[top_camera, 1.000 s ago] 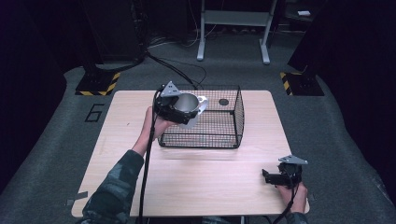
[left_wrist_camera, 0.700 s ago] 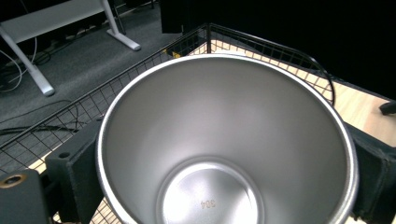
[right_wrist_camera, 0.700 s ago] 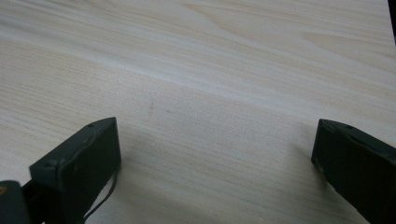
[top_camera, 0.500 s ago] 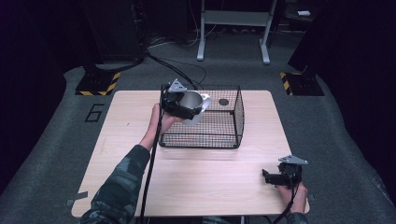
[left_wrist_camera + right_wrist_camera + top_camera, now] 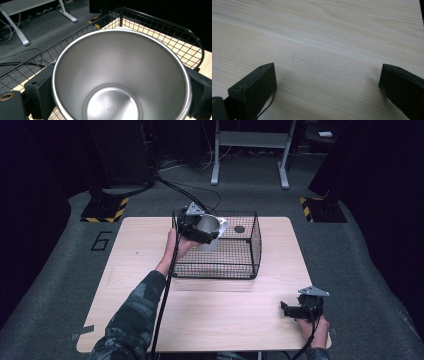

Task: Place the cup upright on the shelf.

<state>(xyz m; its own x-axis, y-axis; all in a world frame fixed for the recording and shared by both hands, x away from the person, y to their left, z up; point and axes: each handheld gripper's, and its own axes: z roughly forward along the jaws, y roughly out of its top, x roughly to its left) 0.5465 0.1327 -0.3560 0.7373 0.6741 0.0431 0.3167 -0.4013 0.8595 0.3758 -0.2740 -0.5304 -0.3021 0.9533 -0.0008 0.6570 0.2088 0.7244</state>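
Your right gripper (image 5: 292, 309) sits low over the near right corner of the light wood table (image 5: 135, 270), jaws wide apart with only bare grain between them. Your left gripper (image 5: 202, 229) is clamped on a steel cup (image 5: 120, 75), jaws pressed on both sides of its wall, held at the left rear rim of the black wire basket (image 5: 235, 270) (mouth facing the gripper camera). The cup's base and outer wall are hidden. A small dark disc (image 5: 239, 229) lies inside the basket, unidentifiable. Beyond: grey carpet, hazard-striped stand bases (image 5: 104, 210), white frame legs (image 5: 250, 155), dark room.
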